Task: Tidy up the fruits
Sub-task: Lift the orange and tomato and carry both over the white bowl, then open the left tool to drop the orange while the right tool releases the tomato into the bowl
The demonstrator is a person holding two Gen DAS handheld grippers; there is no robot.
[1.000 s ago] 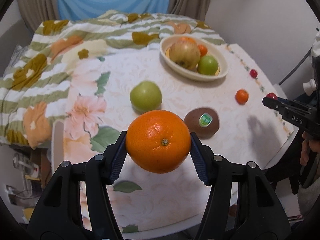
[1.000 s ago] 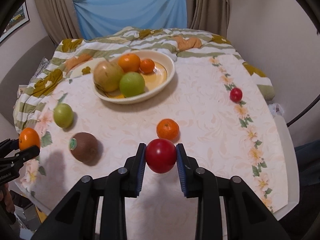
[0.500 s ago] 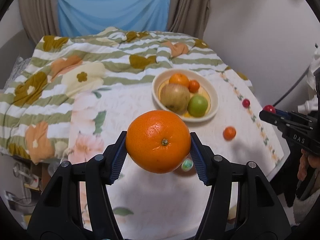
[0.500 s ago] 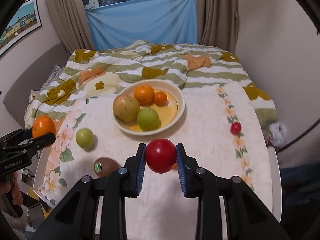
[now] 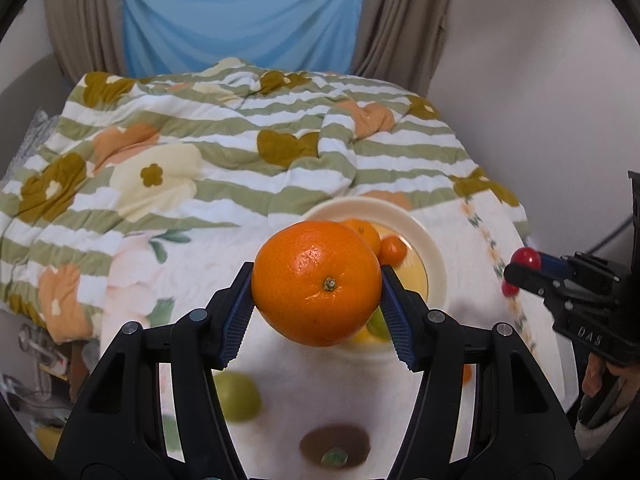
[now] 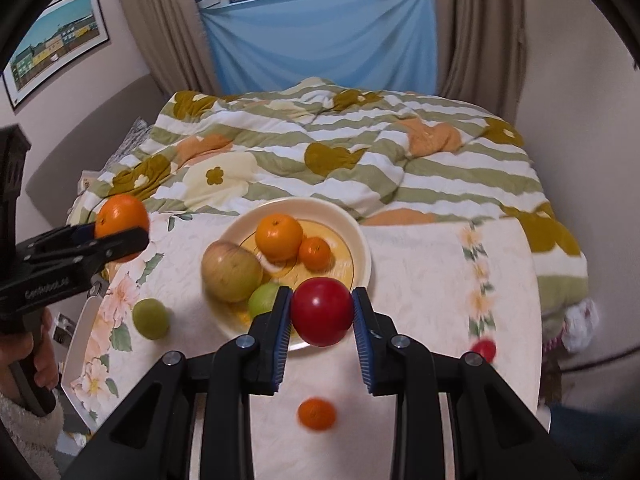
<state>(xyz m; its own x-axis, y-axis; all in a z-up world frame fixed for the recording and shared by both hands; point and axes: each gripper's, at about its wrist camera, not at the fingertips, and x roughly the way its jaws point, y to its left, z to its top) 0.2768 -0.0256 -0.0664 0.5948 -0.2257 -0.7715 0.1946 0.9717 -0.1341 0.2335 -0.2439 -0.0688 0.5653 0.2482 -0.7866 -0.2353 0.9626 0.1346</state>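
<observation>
above the table [image 6: 420,264] both grippers hover level, clamping an orange [image 5: 316,282] and a red fruit [image 6: 322,311]

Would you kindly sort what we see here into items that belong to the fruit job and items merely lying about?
Job: large orange, red fruit, bowl, green fruit, kiwi, small orange, small red fruit.
Lying about: striped blanket, framed picture, blue curtain.

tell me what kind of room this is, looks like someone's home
Probably a bedroom or living room at home: a green-striped floral quilt lies behind the round table with a floral tablecloth, beige curtains frame a window covered by blue cloth, and a framed picture hangs on the wall.
</observation>
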